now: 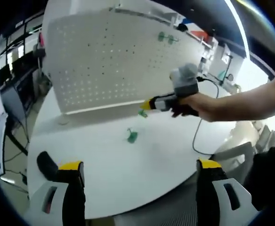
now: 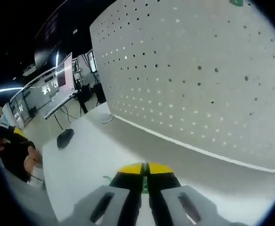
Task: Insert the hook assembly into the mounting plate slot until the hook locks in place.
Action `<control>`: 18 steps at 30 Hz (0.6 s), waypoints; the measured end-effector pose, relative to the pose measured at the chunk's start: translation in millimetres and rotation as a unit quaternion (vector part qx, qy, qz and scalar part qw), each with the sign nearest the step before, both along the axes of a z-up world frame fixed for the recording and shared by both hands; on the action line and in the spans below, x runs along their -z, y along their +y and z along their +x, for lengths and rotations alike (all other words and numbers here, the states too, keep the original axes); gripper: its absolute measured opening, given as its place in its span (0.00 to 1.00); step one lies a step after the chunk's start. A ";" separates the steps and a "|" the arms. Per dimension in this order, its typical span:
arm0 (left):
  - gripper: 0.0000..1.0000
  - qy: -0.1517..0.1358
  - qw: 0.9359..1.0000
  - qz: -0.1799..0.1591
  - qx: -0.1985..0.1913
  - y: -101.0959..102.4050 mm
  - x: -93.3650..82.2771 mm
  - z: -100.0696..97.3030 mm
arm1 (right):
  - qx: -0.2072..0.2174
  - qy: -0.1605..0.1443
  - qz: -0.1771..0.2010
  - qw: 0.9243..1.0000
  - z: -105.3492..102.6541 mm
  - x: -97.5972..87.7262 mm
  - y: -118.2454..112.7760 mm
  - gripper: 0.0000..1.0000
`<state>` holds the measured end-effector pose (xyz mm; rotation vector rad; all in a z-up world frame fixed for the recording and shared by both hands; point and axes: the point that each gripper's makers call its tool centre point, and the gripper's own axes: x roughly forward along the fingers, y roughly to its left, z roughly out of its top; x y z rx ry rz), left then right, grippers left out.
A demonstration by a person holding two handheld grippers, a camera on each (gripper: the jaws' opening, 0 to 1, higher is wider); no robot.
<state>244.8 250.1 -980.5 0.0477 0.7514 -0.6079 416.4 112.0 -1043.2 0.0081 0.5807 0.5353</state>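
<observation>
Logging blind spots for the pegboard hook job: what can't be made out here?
- Held green hook, right gripper view: clamped jaws of the right gripper hide its shape.
- Hooks already on the pegboard, left gripper view: too small to tell seating.
- Loose hook on the table: blurred, orientation unclear.

We see left gripper [image 1: 140, 172]: grey bodies, black jaws, yellow tips. Right gripper [image 2: 145, 170]: same grey bodies, black jaws, yellow tips; grey knob on top, black cable [image 1: 199, 129] trailing. Our forearm [image 1: 250, 101] bare, no sleeve visible.

the green hook [image 2: 145, 187] is mostly hidden between the closed jaws, its shape perhaps unreadable.
</observation>
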 end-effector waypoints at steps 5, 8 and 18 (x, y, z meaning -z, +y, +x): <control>1.00 -0.016 1.000 0.003 0.010 -6.1 -8.4 2.9 | 0.021 -0.020 0.044 0.999 -5.6 -29.2 -7.9 0.00; 1.00 -0.021 1.000 0.004 0.017 -8.9 -11.2 1.9 | 0.039 -0.026 0.058 0.997 -14.4 -43.5 -16.6 0.00; 1.00 -0.055 0.998 0.008 0.030 -13.2 -29.5 9.4 | 0.059 -0.038 0.106 0.992 -53.3 -84.4 -27.9 0.00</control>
